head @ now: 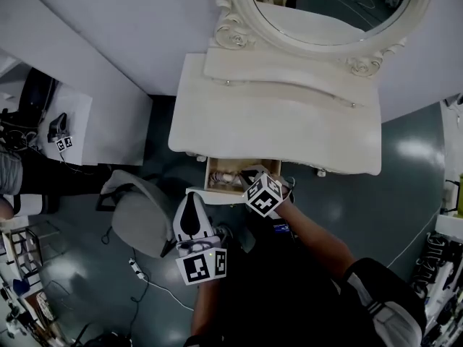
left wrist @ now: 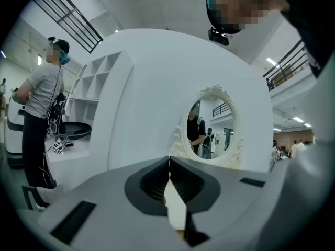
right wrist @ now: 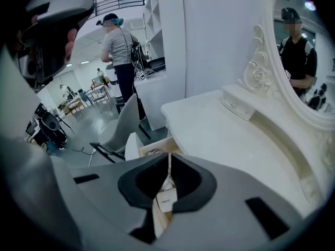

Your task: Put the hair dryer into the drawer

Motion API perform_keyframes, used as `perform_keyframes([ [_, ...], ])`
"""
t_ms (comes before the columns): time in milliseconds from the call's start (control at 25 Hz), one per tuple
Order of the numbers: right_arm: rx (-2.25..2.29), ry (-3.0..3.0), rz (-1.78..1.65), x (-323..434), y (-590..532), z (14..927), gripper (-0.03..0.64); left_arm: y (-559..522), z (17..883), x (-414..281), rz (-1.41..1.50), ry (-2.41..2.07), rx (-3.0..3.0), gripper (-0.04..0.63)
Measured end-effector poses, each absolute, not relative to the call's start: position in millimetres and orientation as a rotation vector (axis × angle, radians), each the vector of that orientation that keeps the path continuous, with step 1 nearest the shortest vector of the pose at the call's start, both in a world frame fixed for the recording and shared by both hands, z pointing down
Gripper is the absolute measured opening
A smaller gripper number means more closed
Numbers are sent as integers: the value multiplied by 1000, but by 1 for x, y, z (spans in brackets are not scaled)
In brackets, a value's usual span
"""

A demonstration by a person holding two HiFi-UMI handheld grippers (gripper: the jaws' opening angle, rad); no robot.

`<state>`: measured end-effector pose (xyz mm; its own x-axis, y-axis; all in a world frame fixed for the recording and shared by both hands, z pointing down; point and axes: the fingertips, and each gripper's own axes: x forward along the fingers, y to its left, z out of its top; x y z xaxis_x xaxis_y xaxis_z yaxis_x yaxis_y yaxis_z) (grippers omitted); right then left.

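Two grippers, both with jaws closed tip to tip and nothing clamped. The left gripper [left wrist: 169, 160] sits at lower centre, facing the mirror. The right gripper [right wrist: 169, 156] is tilted down over the open drawer [head: 210, 173]. Hair dryer [head: 226, 177]: pale, lying inside the drawer at frame centre, partly hidden by the right gripper. Grey chair [head: 141, 219]: left of the drawer. White dressing table [head: 289, 121]: behind. Oval mirror [head: 325, 6]: top of frame.
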<state>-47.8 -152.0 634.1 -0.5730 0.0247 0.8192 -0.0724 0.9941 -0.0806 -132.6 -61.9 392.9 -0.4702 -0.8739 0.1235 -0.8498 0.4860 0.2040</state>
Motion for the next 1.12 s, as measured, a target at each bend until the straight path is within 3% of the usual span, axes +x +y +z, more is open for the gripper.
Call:
perform_keyframes([
  [1120, 585, -2585, 376, -38, -169, 467, 34, -111, 374, -141, -160, -2231, 1935, 23],
])
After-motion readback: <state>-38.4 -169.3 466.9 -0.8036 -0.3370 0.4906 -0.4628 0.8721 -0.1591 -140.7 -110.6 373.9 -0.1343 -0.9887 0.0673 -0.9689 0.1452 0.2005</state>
